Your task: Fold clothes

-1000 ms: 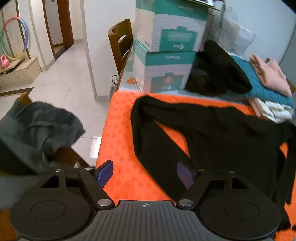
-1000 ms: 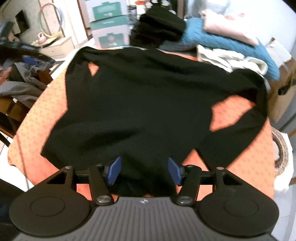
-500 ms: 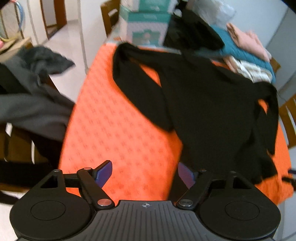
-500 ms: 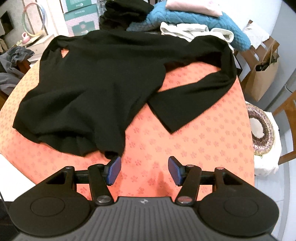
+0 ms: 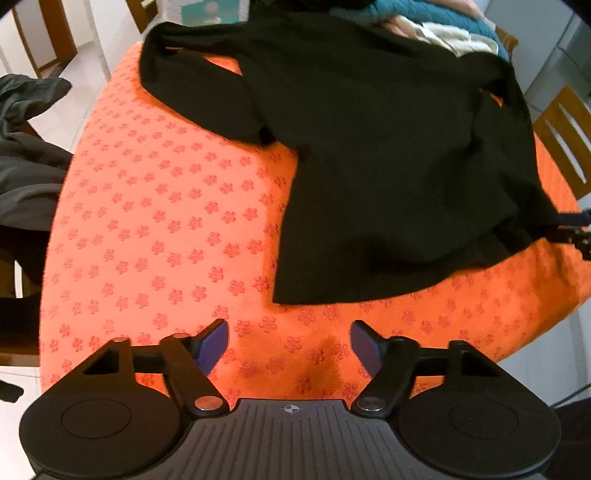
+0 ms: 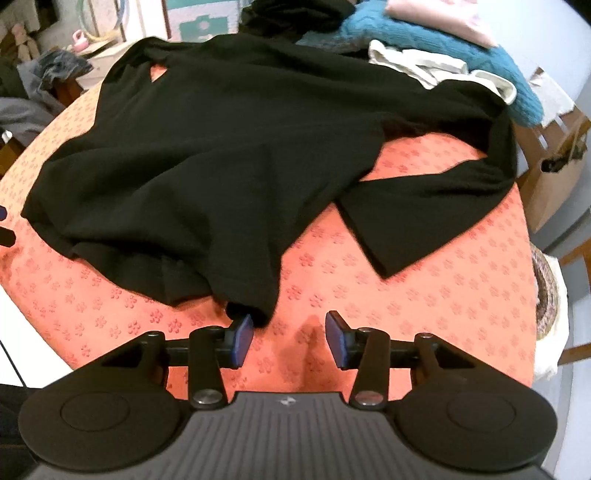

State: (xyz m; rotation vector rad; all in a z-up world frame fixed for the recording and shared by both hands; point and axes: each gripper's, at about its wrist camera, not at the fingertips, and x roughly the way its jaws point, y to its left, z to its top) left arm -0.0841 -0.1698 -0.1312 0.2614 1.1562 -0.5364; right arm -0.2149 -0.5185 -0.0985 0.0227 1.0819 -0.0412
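- Black long-sleeved top (image 6: 221,147) spread across the orange flower-patterned tablecloth (image 6: 424,295), neck end toward the far stack of clothes, hem toward the cameras; not folded, body rumpled, near hem bunched into a loose tuck.
- Long axis of the body running away from both grippers, far edge to near edge of the table.
- Right gripper (image 6: 290,334) parted wide, grasping nothing; lowest corner of the hem right at its left pad, whether touching cannot be told from this view.
- Left gripper (image 5: 290,341) likewise spread and empty, low over bare cloth; nearest hem corner (image 5: 284,297) just ahead, between the line of the two pads, a strip of orange between.
- Right sleeve (image 6: 424,218) bent out and back toward the near edge, cuff lying flat ahead and to the right of the right gripper, apart from the body.
- Left sleeve (image 5: 199,92) lying along the far left of the table, cuff end near the body's side, well beyond the left gripper.
- Judged from this: hem closer to both pairs of fingers than either sleeve, right one the nearer of the two to cloth.
- Behind: teal knit sweater (image 6: 424,40), pink garment (image 6: 439,14), white garment (image 6: 424,62); grey clothing (image 5: 26,147) off the table's left edge.
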